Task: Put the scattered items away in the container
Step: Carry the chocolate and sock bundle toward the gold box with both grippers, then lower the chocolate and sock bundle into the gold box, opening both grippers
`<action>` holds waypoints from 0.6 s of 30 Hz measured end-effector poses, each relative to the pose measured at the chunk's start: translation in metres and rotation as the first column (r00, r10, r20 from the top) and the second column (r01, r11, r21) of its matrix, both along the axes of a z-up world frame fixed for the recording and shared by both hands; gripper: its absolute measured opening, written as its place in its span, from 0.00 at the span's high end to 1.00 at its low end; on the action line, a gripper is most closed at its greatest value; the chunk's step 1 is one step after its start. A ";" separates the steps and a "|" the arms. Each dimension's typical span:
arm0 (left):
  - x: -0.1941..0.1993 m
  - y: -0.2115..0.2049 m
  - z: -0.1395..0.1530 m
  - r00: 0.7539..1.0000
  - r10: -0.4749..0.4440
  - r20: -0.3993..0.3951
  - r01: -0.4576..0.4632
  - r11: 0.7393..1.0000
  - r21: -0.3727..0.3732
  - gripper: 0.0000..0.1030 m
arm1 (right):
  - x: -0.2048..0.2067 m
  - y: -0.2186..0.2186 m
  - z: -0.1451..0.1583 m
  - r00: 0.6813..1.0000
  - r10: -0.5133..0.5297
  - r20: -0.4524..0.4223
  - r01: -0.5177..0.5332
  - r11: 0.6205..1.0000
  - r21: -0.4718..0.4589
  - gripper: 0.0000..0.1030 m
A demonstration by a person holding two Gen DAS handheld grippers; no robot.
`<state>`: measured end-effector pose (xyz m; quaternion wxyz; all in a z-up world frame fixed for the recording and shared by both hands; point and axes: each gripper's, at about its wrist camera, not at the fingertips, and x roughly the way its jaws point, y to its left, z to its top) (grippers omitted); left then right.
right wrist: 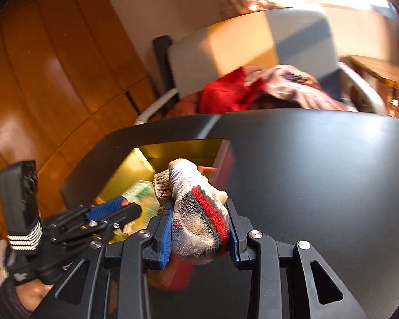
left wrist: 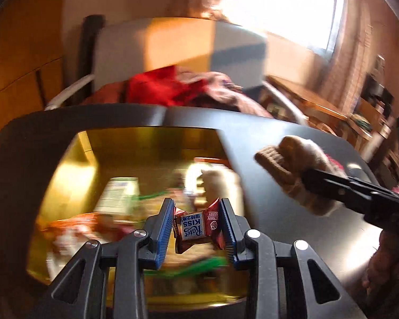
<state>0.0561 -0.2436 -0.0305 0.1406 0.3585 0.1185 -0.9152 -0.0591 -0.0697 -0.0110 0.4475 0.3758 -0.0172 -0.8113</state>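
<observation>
**Ana:** Tongs first, from the left wrist view: the left gripper [left wrist: 196,228] pinches a red candy wrapper [left wrist: 196,228] between its blue pads [left wrist: 164,232], printed "KISS" and "STRAW BERRY". It hangs over the gold-lined container [left wrist: 66,164], near its front edge.

**Ben:** What lies in that container?

**Ana:** Blurred packets, some green, some red and white; I cannot name them. The container sits on the left part of a black table [left wrist: 292,133]. To the right, the right gripper [left wrist: 314,175] comes in from the right edge, clamped on a knitted beige sock [left wrist: 287,170] above the table top.

**Ben:** And the right wrist view?

**Ana:** There the right gripper [right wrist: 199,232] presses together on the sock [right wrist: 194,212], which shows a red and green stripe. The sock bulges up between the pads, just right of the container [right wrist: 146,159], around its right rim. The left gripper [right wrist: 119,210] reaches in from the left over the container; its grip is hard to read from here.

**Ben:** Beyond the table?

**Ana:** A grey chair [right wrist: 252,45] at the far side, heaped with red cloth [right wrist: 226,93].
</observation>
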 end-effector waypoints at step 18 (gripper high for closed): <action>0.003 -0.067 -0.037 0.985 0.158 0.067 -0.155 0.987 -0.050 0.61 | 0.016 -0.130 -0.028 0.991 0.132 -0.008 -0.128 0.972 0.195 0.57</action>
